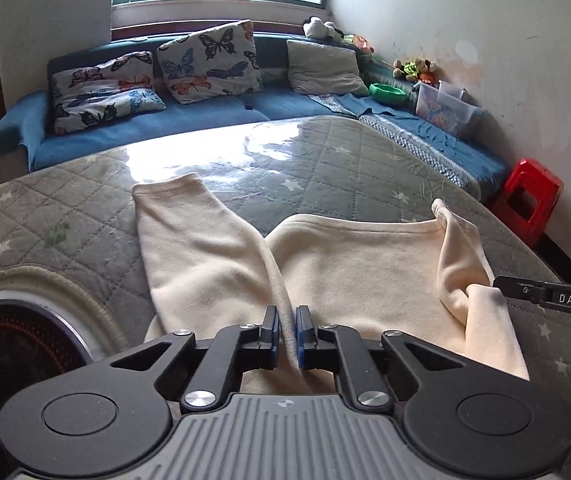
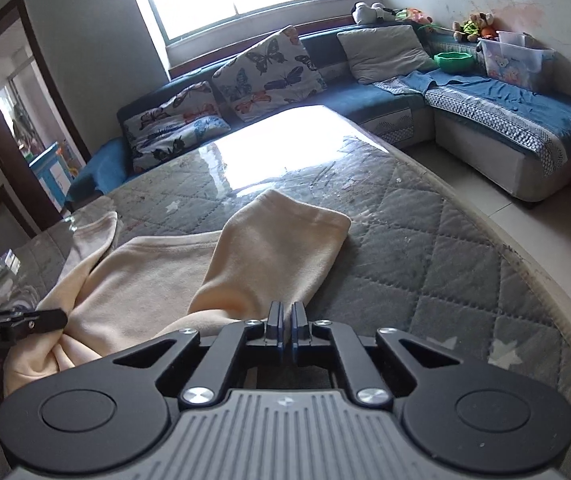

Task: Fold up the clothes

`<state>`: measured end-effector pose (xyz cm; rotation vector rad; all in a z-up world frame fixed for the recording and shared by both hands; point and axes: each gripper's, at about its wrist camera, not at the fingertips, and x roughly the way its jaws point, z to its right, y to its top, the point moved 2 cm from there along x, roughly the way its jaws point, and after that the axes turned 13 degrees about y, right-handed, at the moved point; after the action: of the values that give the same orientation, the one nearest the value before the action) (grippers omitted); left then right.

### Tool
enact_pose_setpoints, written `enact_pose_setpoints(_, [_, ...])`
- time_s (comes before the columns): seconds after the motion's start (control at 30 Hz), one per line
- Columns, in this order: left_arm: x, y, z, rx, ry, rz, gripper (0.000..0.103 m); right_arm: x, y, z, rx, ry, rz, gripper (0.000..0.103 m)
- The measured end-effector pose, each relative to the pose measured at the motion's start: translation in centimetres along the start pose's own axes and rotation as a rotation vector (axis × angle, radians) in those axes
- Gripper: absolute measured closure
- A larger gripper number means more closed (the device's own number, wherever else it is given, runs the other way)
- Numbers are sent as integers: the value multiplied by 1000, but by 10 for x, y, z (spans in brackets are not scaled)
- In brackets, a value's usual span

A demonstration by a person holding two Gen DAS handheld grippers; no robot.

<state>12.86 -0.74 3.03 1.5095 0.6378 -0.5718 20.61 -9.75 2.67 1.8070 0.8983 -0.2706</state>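
Matte black linkage claw (image 1: pixel 287 330) with blue pads (image 1: pixel 300 334), silver screws, ribbed grey body, white "DAS" lettering.

Table (image 2: pixel 425 240), far half: bare quilted cover under clear sheet, passable to its far edge. Near half: cream garment (image 1: pixel 349 264) spread across it, both claws at its near hem. Right edge: open floor (image 2: pixel 505 200) beyond. Far edge: blue sofa (image 1: pixel 269 104) close behind. Far right corner: red stool (image 1: pixel 529 200) just beside.

cream garment (image 1: pixel 357 264), grey star-quilted table cover (image 1: pixel 65 216), butterfly-print cushions (image 1: pixel 209 62)
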Motion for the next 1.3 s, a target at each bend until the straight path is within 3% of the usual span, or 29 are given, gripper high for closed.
enact_pose_setpoints(0.23, [-26, -10, -17, -49, 1, 34, 97, -10, -2, -1, 22, -3, 9, 98])
enact_pose_setpoints(0.37, [-33, -13, -21, -57, 1, 35, 98, -11, 0, 3, 50, 3, 26, 92])
enact_pose_setpoints(0.47, [-31, -11, -17, -51, -19, 25, 97, -8, 3, 8, 108, 29, 38, 71])
enact_pose_setpoints(0.67, [-26, 1, -5, -29, -19, 28, 94, 2, 1, 5, 95, 25, 18, 70])
enact_pose_setpoints(0.83, [-17, 13, 5, -2, -37, 41, 71, 5, 0, 4, 81, 23, 14, 68])
enact_pose_setpoints(0.97, [1, 15, 12, 12, -39, 13, 71, 7, 0, 0, 47, 12, 8, 66])
enact_pose_setpoints(1.07, [11, 12, 11, 11, -14, 1, 76, 9, 0, -4, 21, 4, 6, 66])
enact_pose_setpoints(1.1, [12, 11, 10, 9, -12, 5, 88, 10, 0, -5, 16, 1, 7, 66])
enact_pose_setpoints(1.2, [13, 6, 6, -3, -26, 13, 98, 11, 0, -6, 5, -1, 7, 66])
enact_pose_setpoints(1.3, [10, 4, 2, -25, -30, 30, 100, 12, 0, -5, 4, -2, 11, 66])
